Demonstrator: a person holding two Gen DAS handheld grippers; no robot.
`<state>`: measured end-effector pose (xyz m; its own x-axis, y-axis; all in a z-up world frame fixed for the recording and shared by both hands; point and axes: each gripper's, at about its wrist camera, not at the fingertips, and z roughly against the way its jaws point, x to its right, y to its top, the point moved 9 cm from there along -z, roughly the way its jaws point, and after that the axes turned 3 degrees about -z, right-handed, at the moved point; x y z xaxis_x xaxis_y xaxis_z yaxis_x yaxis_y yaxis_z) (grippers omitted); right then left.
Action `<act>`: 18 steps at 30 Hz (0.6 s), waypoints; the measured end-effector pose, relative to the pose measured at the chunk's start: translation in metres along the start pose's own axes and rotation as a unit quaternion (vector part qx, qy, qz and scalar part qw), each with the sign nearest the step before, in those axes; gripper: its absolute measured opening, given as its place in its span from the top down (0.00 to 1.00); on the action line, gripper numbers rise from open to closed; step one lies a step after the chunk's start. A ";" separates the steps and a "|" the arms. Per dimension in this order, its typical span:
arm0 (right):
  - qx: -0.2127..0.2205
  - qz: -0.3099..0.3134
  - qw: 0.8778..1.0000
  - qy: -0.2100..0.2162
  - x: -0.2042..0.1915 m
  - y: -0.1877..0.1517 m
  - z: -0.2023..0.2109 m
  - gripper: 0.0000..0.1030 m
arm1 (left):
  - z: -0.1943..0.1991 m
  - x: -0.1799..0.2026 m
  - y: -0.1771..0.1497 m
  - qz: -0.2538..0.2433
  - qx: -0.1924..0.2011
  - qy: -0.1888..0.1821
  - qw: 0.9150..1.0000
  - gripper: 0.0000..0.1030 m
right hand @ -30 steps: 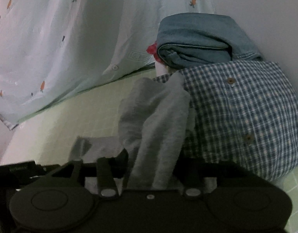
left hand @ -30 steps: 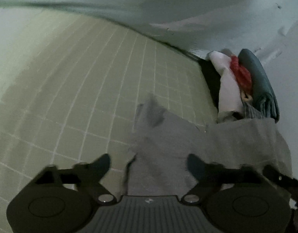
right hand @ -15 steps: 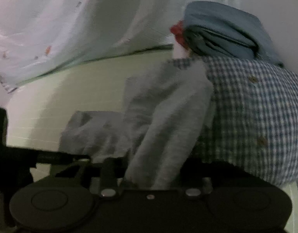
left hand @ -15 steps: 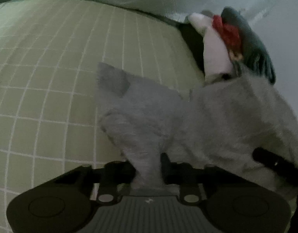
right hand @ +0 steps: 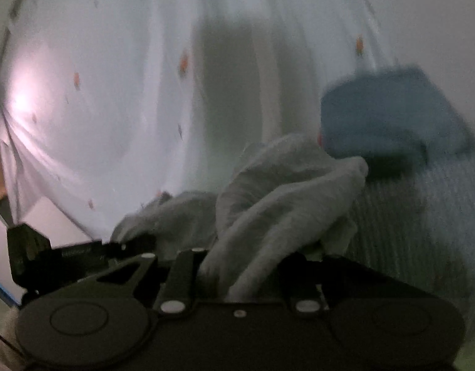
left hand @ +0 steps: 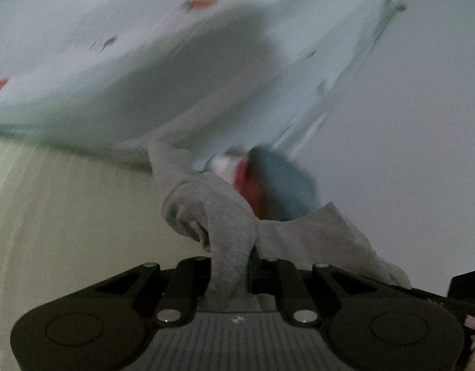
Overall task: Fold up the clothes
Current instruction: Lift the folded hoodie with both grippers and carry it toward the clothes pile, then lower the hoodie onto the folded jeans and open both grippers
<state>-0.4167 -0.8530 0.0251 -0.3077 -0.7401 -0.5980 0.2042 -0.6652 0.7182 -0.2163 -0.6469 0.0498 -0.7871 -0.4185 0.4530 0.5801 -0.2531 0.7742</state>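
We're pinching the grey garment [left hand: 225, 216] in both grippers: left gripper [left hand: 231, 266] is clamping one bunched edge, right gripper [right hand: 237, 275] another fold. It's hanging lifted above the green checked sheet [left hand: 67, 216], near the blurry folded jeans [right hand: 392, 117].

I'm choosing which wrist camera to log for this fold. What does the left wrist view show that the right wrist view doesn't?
Only the left wrist view shows the green gridded surface and a red cloth in the pile. Only the right wrist view shows the checked shirt and the left gripper from the side. Both show the grey garment clamped, the blue folded jeans and the carrot-print sheet.
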 end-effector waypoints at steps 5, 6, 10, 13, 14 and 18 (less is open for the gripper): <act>0.052 0.021 0.998 -0.038 0.031 0.052 0.043 0.79 | -0.011 0.049 0.030 -0.016 0.038 -0.060 0.997 0.86; 0.062 0.025 0.997 -0.045 0.038 0.063 0.051 0.79 | -0.021 0.057 0.030 -0.019 0.039 -0.065 0.997 0.86; 0.035 0.090 0.976 -0.193 0.097 0.067 0.050 0.44 | -0.085 0.064 0.001 -0.023 -0.016 -0.031 0.999 0.67; -0.015 0.123 0.942 -0.312 0.146 0.042 0.026 0.38 | -0.152 0.051 -0.047 -0.055 -0.097 0.037 0.993 0.64; -0.014 0.131 0.932 -0.337 0.152 0.034 0.021 0.35 | -0.168 0.046 -0.062 -0.070 -0.123 0.055 0.988 0.64; 0.040 0.140 0.909 -0.391 0.148 0.008 0.016 0.15 | -0.191 0.030 -0.096 -0.072 -0.177 0.088 0.978 0.56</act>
<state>-0.4762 -0.9663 -0.0523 -0.8273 -0.5612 0.0247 0.3168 -0.4298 0.8455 -0.2556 -0.8022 -0.0949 -0.8362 -0.4920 0.2423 0.5259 -0.5940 0.6088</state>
